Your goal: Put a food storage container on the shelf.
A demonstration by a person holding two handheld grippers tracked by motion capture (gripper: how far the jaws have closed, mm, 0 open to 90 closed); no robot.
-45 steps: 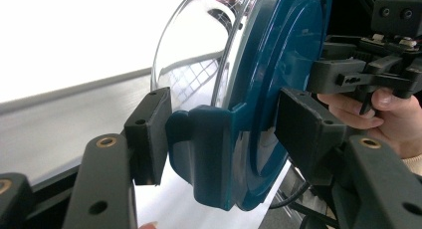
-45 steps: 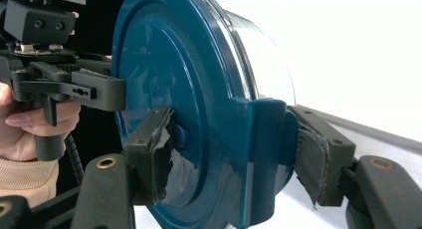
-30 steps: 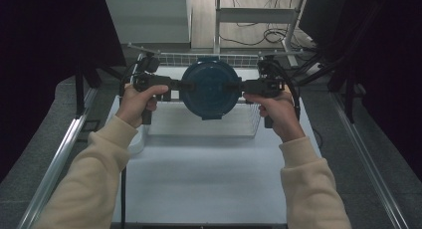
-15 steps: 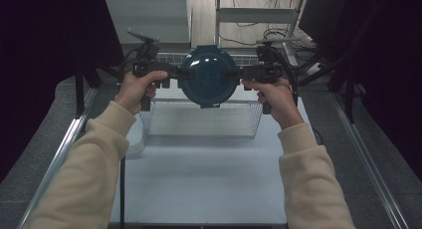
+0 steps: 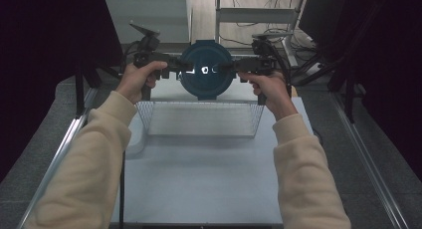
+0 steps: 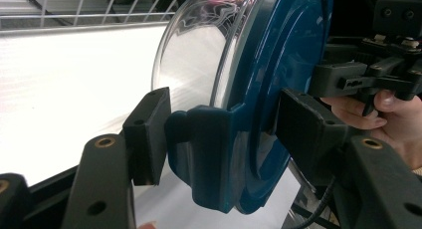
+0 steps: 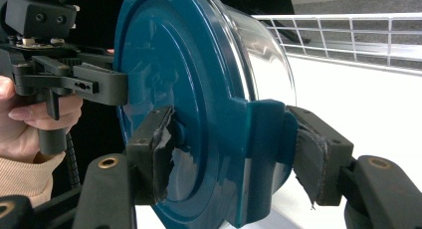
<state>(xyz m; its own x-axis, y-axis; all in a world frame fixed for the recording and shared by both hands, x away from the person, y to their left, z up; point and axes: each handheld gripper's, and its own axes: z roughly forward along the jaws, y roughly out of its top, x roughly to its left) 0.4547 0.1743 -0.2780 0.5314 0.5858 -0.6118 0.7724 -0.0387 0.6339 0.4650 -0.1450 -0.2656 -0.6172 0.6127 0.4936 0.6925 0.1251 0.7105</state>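
White tabletop [image 5: 199, 179], matte, with dark curtains either side and a cluttered floor with cables at 12 o'clock. Wire-mesh basket [image 5: 199, 118] sits on the table at the far half, rectangular, thin white grid walls.

I've got the round container [image 5: 206, 69] lifted above the basket's far rim, pinched from both sides. Left gripper [image 5: 175, 68] comes in from 9 o'clock, right gripper [image 5: 225, 67] from 3 o'clock, one hand on each handle.

Left gripper view: jaws narrowed to roughly the thickness of the lid's side latch [image 6: 211, 154], one pad against the latch on the clear-body side, the other pad flat on the lid face. Firm contact on both.

Right gripper view: same story on the opposite latch tab [image 7: 261, 154]. Pads [image 7: 161, 149] are worn, black covering frayed and peeling at the edges, clamped on lid face and latch.

Container: teal plastic lid [image 7: 184, 89], glossy, with concentric raised rings and moulded clip tabs; body [image 6: 191, 59] is clear, smooth, cylindrical-bowl shape with glare on it.

Orientation: it's on edge, lid face toward me at 6 o'clock, clear body pointing away toward 12. Axis runs roughly horizontal, 6 to 12.
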